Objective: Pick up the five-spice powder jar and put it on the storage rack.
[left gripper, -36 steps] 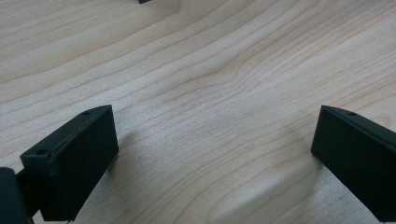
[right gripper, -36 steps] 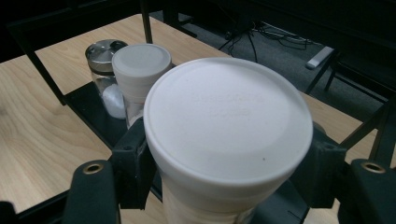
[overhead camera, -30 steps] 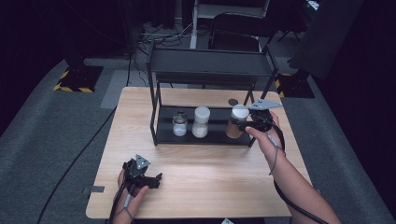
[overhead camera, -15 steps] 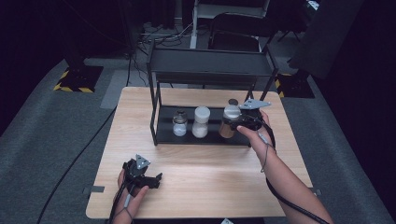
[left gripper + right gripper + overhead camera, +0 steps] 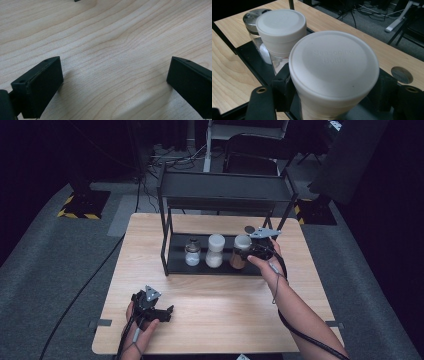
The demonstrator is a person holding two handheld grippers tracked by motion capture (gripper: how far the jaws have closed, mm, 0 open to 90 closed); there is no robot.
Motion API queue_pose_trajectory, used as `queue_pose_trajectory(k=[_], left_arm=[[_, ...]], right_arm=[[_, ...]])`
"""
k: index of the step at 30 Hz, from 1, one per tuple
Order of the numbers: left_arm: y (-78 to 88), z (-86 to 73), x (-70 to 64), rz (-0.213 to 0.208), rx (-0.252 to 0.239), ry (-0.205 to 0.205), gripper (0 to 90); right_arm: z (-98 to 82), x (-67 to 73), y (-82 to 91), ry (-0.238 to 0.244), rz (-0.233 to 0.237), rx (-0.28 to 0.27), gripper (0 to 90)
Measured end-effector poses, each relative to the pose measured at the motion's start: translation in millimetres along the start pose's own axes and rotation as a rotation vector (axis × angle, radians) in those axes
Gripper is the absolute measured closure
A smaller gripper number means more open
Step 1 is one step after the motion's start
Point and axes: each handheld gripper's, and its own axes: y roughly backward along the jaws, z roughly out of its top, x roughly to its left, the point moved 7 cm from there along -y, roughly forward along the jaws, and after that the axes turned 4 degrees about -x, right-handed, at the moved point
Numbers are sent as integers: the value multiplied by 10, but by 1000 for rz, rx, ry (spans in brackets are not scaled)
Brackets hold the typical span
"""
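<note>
My right gripper point(image 5: 332, 100) pinches a white-lidded seasoning bottle point(image 5: 334, 72) of brown powder, centre frame, on the black metal rack point(image 5: 220, 200); my left gripper point(image 5: 115, 82), jaws spread, rests on grained wood tabletop point(image 5: 120, 37).

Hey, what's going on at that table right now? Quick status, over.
Right gripper shut on brown jar, on the rack's lower shelf. Left gripper open, empty, over bare table. White-lidded jar close beside the brown one.

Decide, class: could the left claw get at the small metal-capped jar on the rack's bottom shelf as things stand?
Probably yes. The left claw sits open on the bare table, and the small jar stands at the shelf's left end with its front open. The right claw is busy at the brown jar, farther right.
</note>
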Motion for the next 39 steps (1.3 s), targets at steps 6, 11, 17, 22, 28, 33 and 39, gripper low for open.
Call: queue_pose_trajectory(k=[6,11,17,22,28,33,39], left_arm=[[0,0,-1,0,0,1,0],[0,0,0,0,0,0,0],[0,0,0,0,0,0,0],[0,-1,-1,1,0,0,0],[0,0,-1,0,0,0,0],[0,0,0,0,0,0,0],[-1,-1,-2,1,-1,1,0]], right_arm=[[-18,4,-76,-7,3,4,335],[-31,10,-137,-10,2,13,335],[-62,0,-176,-16,-4,22,334],[-84,-28,-179,-27,-2,13,332],[-74,-66,-146,-65,11,-11,232],[-18,-50,-17,-52,-6,-22,149],[37,-28,207,-21,-10,-34,112]])
